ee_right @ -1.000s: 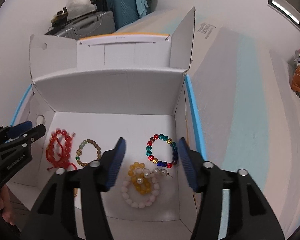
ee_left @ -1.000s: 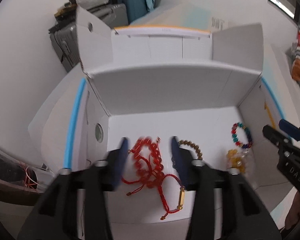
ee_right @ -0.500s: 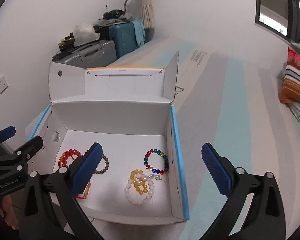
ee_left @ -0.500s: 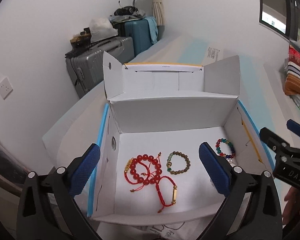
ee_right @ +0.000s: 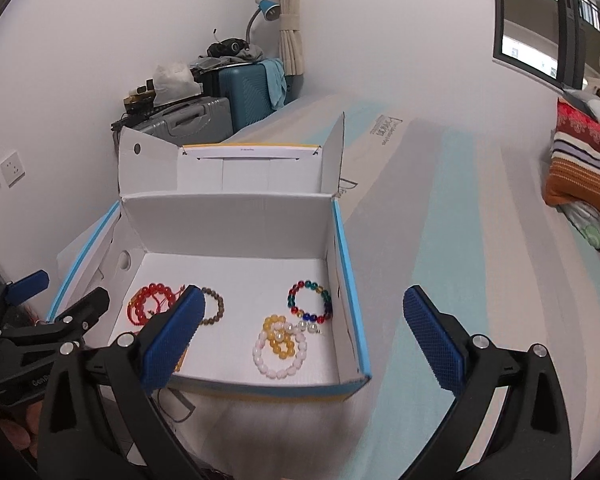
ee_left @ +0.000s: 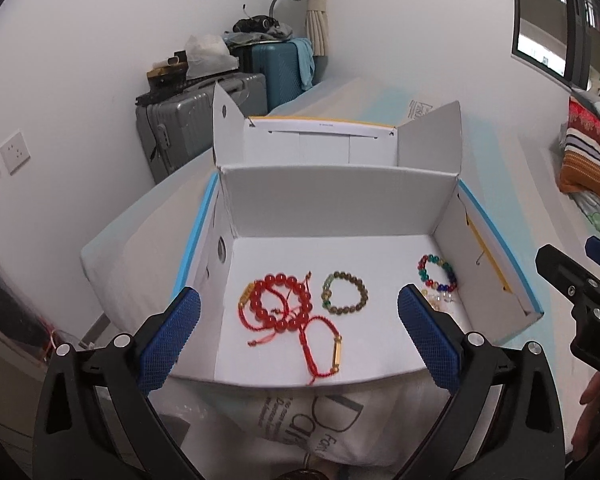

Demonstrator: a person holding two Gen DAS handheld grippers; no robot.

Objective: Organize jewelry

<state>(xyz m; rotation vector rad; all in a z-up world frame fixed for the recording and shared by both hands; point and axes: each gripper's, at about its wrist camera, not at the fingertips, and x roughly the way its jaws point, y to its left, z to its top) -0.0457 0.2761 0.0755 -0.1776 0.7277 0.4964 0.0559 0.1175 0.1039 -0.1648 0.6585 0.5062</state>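
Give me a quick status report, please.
Left tool and right tool open, empty. Red bead bracelets loose in white cardboard box. Nothing in the way.

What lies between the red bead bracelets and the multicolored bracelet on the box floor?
The brown bead bracelet lies between the red bead bracelets and the multicolored bracelet, apart from both; the left wrist view shows it whole.

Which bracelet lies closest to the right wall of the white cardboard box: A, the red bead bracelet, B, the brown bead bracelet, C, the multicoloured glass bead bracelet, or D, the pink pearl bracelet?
C: the multicoloured glass bead bracelet lies next to the right wall of the white cardboard box.
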